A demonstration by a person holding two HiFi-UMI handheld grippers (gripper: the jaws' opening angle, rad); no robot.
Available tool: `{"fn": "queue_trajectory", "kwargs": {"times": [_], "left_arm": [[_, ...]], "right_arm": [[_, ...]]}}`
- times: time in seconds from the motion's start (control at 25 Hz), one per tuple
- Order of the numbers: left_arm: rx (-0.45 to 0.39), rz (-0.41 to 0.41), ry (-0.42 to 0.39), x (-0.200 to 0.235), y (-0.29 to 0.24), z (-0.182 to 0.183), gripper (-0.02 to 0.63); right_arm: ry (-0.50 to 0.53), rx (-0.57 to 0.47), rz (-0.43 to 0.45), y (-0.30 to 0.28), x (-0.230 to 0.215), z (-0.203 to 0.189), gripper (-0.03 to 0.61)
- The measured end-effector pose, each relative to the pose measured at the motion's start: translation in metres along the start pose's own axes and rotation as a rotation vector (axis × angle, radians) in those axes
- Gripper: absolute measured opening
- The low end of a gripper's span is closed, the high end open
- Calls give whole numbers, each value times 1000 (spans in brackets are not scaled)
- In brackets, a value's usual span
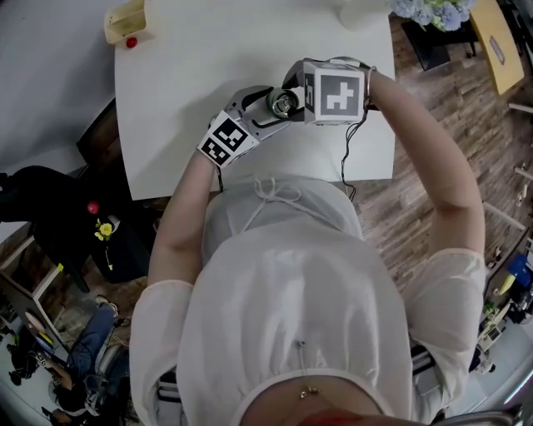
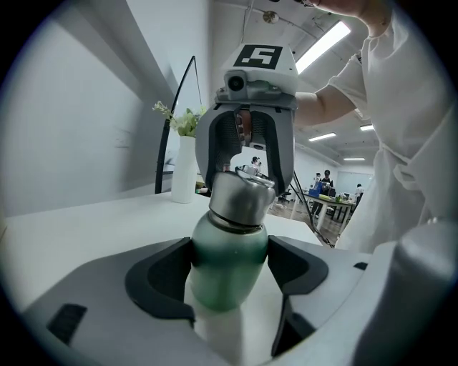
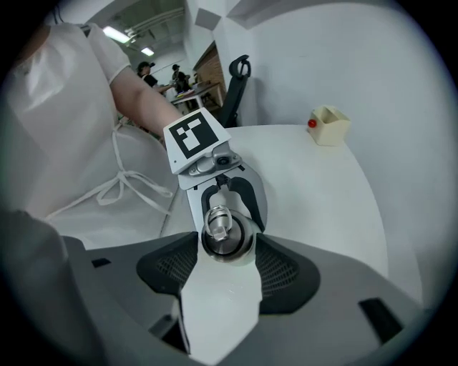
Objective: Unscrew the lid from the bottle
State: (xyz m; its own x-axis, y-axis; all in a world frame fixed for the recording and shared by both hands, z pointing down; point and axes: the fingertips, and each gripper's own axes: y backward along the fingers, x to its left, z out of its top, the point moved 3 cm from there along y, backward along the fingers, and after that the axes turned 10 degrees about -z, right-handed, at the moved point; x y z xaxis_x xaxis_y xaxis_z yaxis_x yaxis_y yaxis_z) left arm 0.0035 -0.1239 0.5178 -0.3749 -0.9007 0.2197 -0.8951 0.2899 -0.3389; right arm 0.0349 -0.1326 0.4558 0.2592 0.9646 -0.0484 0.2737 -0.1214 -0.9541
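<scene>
Jaws of the left gripper (image 2: pixel 229 275) are clamped on the green body of the bottle (image 2: pixel 225 250), both pads pressed against its sides. The bottle is held over the middle of the white tabletop (image 1: pixel 208 50), somewhat toward its near edge. Its metal lid (image 3: pixel 222 229) is taken end-on between the jaws of the right gripper (image 3: pixel 227 246), which are partly open, with a pad set against each side of the lid. Farther off, a cream box (image 1: pixel 125 21) with a small red object (image 1: pixel 131 42) beside it is seen at the far left corner, and a white vase (image 2: pixel 184 171) of flowers at the far edge.
</scene>
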Motion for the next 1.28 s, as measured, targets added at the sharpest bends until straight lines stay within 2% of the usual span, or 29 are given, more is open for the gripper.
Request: {"fn": "queue_trajectory", "kwargs": {"times": [0.12,0.24,0.32,0.44,0.56,0.88,1.04,1.28], "left_arm": [[-5,-8,-1,0,-1,0,347],[-14,-14,-3,0,-1,0,347],[-13,-17,-2,1,-1,-1,347],[-25,-22,-9,0,-1,1,347],[-27,-27,-10,-1,0,2,347],[-28,-34,-2,1,-1,-2,347],[-23,-39,-4,1,0,-3,347],[-32,-42,-12,2,0,-2,348]], "right_arm": [[-154,-94,-28,1,2,2,316],[-409,-134,-102,0,0,-1,293],[-538,-148,-140,-1,1,-1,288],[-655,-159,-182,-4,4,2,287],[-701,-157,-229,-6,2,4,261],[-663,-151,-227,-7,0,2,255],[-511,-129,-209,-6,0,5,252],[-206,-93,-118,-5,2,8,251]]}}
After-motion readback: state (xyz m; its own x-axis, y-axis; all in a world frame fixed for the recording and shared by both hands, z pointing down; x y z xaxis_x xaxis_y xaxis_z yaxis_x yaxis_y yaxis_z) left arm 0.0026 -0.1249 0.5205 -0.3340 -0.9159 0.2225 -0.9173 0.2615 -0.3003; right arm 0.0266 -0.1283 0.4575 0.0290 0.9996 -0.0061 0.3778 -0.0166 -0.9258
